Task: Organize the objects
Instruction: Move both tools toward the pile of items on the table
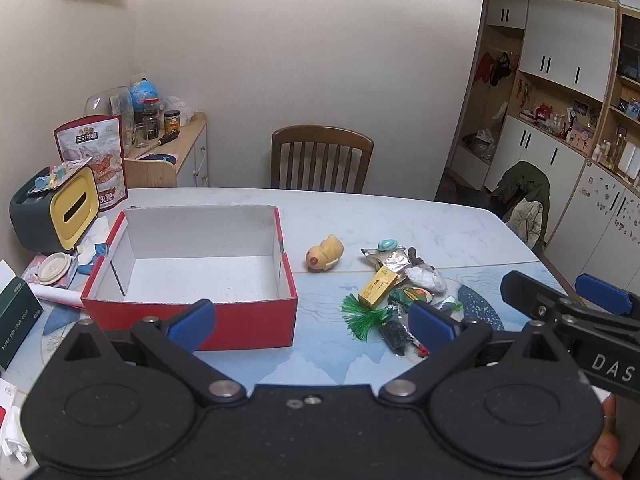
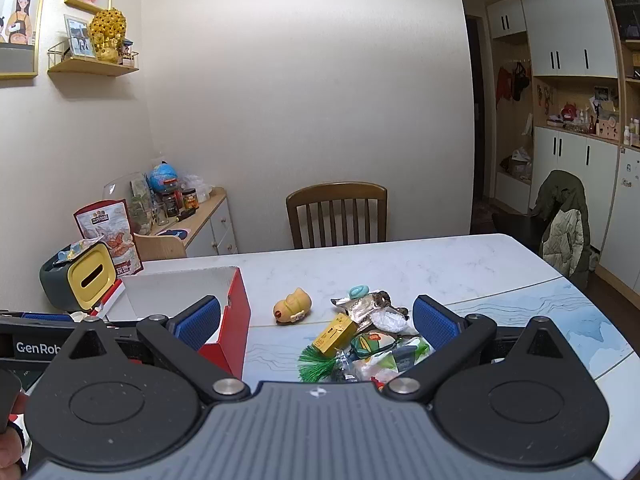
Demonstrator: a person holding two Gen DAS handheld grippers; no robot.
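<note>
The left claw fills the lower part of its own view, its blue-padded fingers spread wide with nothing between them, tilted somewhat downward. At 3 o'clock in that view the right claw shows, likewise spread wide and empty. In the right wrist view the right claw gapes just as wide. A fingertip shows at 4 o'clock.

Ahead of me, a wooden chair at the table's far edge. Snack bag upright behind the yellow-faced tissue dispenser. Globe and jars on the sideboard. Jacket-draped chair right.
</note>
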